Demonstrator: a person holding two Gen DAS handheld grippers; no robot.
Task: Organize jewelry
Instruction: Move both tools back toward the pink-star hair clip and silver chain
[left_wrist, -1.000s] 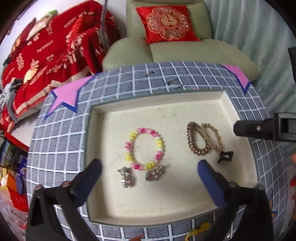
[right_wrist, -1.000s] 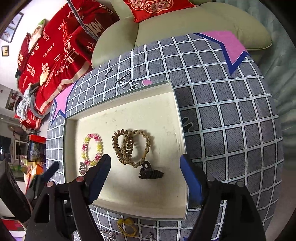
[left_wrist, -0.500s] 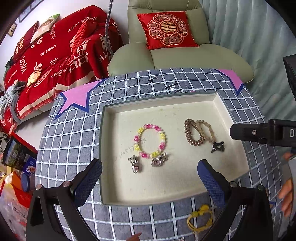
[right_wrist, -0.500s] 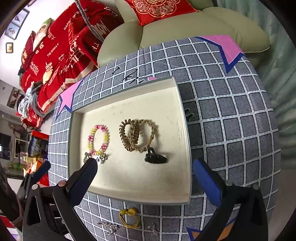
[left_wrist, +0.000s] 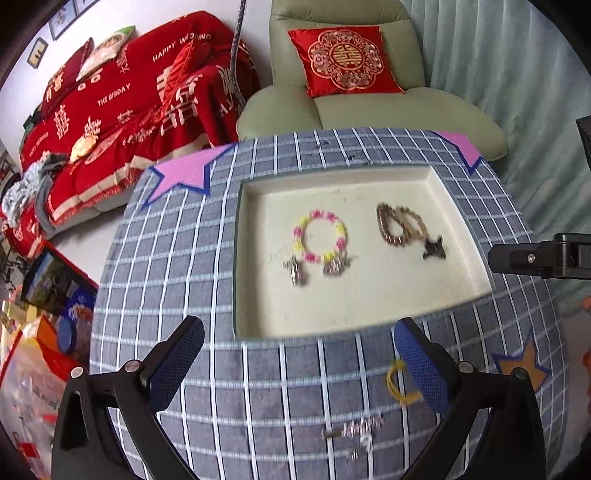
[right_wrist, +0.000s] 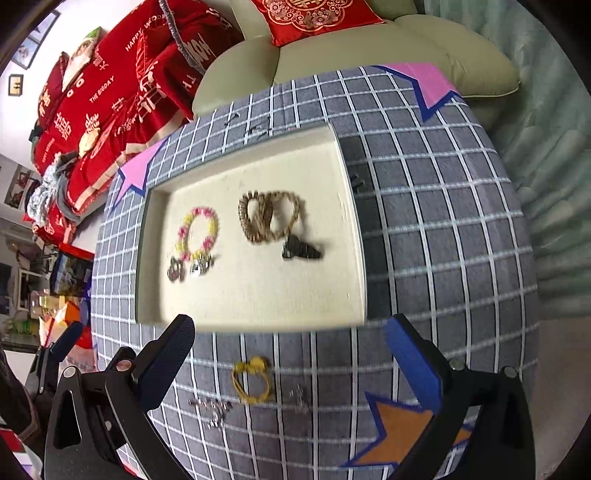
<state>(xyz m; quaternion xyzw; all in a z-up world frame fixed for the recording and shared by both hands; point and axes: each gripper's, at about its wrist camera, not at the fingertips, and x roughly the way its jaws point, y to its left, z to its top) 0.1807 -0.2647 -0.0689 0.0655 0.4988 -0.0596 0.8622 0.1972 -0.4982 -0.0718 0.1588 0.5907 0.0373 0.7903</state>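
Observation:
A cream tray (left_wrist: 354, 317) (right_wrist: 258, 314) lies on the grey checked table. In it are a pink and yellow bead bracelet (left_wrist: 320, 236) (right_wrist: 197, 232), two silver charms (left_wrist: 295, 271) (right_wrist: 175, 271), two brown hair ties (left_wrist: 400, 225) (right_wrist: 267, 216) and a black hair clip (left_wrist: 434, 251) (right_wrist: 301, 251). On the cloth in front of the tray lie a yellow hair tie (left_wrist: 397, 382) (right_wrist: 251, 380) and small silver pieces (left_wrist: 354, 430) (right_wrist: 214, 408). My left gripper (left_wrist: 299, 362) and right gripper (right_wrist: 291, 358) are both open and empty, held above the table's near side.
The table (left_wrist: 177, 280) has pink star patches at the back corners and an orange star (right_wrist: 399, 424) at the front right. A green armchair (left_wrist: 369, 107) with a red cushion stands behind it. A sofa under a red blanket (left_wrist: 122, 107) is at the left.
Both grippers have drawn back and up from the tray, so the tray looks smaller and the yellow hair tie and silver pieces on the cloth have come into view. Both stayed open.

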